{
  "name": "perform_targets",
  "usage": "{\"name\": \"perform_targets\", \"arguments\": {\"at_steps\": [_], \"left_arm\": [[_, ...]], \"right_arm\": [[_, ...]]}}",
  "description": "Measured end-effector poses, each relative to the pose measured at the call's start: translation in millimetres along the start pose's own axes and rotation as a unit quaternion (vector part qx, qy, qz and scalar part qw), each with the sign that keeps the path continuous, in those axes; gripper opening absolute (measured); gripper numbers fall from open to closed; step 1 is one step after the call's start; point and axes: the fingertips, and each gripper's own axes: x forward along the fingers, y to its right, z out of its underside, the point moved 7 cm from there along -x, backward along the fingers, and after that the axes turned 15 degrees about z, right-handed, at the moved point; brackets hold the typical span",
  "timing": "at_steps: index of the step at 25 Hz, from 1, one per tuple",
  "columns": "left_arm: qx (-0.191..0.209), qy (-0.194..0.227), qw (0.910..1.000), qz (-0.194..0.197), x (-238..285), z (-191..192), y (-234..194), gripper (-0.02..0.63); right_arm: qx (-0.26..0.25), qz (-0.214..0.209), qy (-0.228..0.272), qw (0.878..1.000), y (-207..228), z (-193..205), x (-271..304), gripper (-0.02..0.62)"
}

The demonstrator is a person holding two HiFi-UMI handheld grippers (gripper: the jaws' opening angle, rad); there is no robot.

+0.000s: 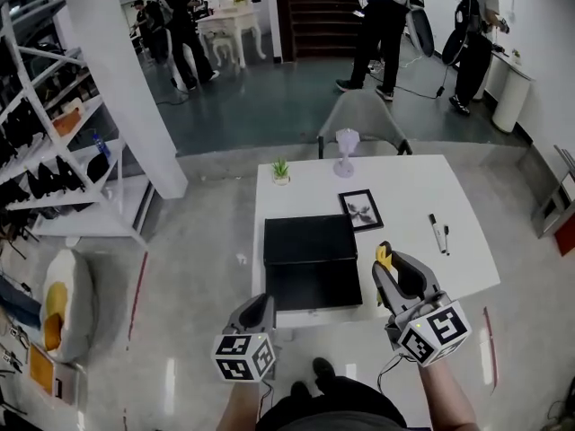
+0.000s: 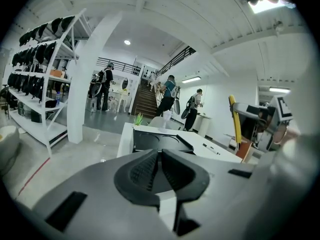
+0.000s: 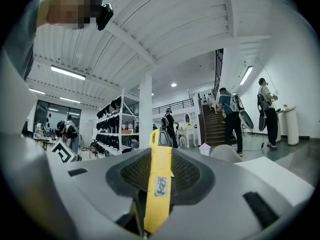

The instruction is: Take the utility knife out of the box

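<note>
A flat black box (image 1: 312,272) lies open on the white table (image 1: 413,196), near its front edge; it also shows in the left gripper view as the box (image 2: 160,140). My right gripper (image 1: 387,260) hangs just right of the box, above the table's front edge, shut on the yellow utility knife (image 1: 384,256). The knife (image 3: 159,184) stands upright between the pads in the right gripper view, its dark tip past the jaws. From the left gripper's camera the knife (image 2: 233,119) appears at the right. My left gripper (image 1: 261,303) sits off the table's front left corner, jaws shut with nothing in them (image 2: 160,153).
On the table stand a small framed picture (image 1: 362,210), a potted plant (image 1: 281,171), a clear glass vase (image 1: 347,151) and two pens (image 1: 439,233). A grey chair (image 1: 364,119) is behind it. White shelving (image 1: 54,151) stands at left. People move about far back.
</note>
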Motion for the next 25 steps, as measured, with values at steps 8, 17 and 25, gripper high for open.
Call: {"name": "perform_targets", "arguments": {"at_steps": [8, 17, 25], "left_arm": [[0.001, -0.001, 0.9999, 0.010, -1, 2, 5, 0.023], [0.003, -0.005, 0.9998, 0.020, -2, 5, 7, 0.023], [0.004, -0.008, 0.9997, 0.024, 2, 14, 15, 0.023]], "right_arm": [[-0.011, 0.024, 0.015, 1.000, 1, -6, -12, 0.121], [-0.008, 0.034, 0.025, 0.999, -1, -8, -20, 0.121], [-0.004, 0.037, 0.030, 0.999, 2, -5, -30, 0.121]]}}
